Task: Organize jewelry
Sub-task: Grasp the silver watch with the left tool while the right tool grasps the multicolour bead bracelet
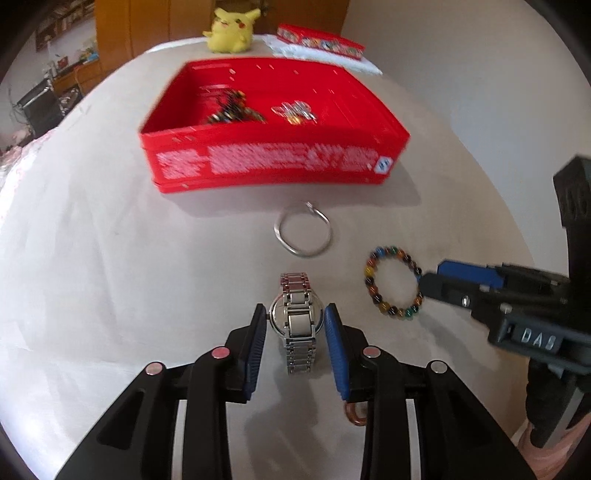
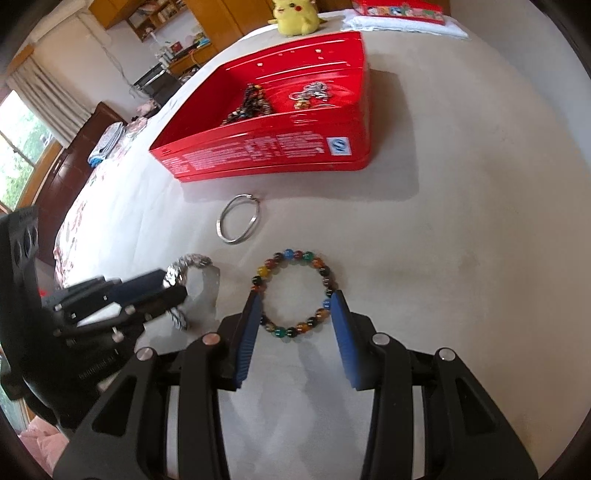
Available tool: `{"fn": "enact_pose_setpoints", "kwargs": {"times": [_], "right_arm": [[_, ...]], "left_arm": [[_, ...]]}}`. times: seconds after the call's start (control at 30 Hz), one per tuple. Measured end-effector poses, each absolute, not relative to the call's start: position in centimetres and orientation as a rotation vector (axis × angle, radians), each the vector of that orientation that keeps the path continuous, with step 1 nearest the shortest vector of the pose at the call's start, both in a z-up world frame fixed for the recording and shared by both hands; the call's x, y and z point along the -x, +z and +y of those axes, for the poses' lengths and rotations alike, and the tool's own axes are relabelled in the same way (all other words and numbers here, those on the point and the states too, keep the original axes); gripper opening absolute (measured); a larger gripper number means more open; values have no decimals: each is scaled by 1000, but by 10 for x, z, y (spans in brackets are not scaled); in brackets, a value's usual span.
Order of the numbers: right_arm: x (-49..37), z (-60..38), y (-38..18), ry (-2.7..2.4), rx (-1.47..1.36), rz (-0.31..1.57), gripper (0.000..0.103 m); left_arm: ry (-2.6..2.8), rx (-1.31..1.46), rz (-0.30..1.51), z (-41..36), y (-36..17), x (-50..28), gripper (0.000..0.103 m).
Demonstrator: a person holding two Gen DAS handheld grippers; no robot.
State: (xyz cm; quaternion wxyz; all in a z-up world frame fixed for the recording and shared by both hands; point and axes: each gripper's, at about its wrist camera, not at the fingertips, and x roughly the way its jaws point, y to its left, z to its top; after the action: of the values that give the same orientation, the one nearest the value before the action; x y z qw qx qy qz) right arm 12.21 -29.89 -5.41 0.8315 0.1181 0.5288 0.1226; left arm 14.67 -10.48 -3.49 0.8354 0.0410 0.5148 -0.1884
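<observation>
A silver metal watch (image 1: pixel 298 325) lies on the white tabletop between the open fingers of my left gripper (image 1: pixel 296 315); it also shows in the right wrist view (image 2: pixel 192 284). A multicoloured bead bracelet (image 2: pixel 293 295) lies flat with my open right gripper (image 2: pixel 295 301) straddling it; it also shows in the left wrist view (image 1: pixel 394 286). A silver bangle (image 1: pixel 303 233) lies farther ahead, in front of the red tin box (image 1: pixel 273 162), which holds a dark bead strand (image 1: pixel 231 109) and a silver chain piece (image 1: pixel 295 110).
A yellow Pikachu plush (image 1: pixel 229 29) and a red patterned lid (image 1: pixel 320 40) on white cloth sit at the far table edge. A copper-coloured ring (image 1: pixel 355 413) lies partly under my left gripper's right finger. Furniture stands beyond the table at left.
</observation>
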Motion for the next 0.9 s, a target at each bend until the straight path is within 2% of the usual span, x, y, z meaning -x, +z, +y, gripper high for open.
{"fn": "enact_pose_setpoints", "kwargs": {"times": [0.5, 0.6, 0.77, 0.9], "right_arm": [[-148, -256, -71, 285, -171, 1205, 34], [-152, -251, -75, 264, -147, 1215, 29], [-154, -243, -79, 228, -87, 1198, 9], [-154, -247, -79, 224, -120, 1192, 6]], "left_arm": [[-386, -6, 1036, -74, -15, -155, 32], [-379, -1, 1024, -69, -14, -155, 32], [-373, 2, 1015, -64, -13, -157, 32], [-376, 5, 1017, -64, -14, -158, 32]]}}
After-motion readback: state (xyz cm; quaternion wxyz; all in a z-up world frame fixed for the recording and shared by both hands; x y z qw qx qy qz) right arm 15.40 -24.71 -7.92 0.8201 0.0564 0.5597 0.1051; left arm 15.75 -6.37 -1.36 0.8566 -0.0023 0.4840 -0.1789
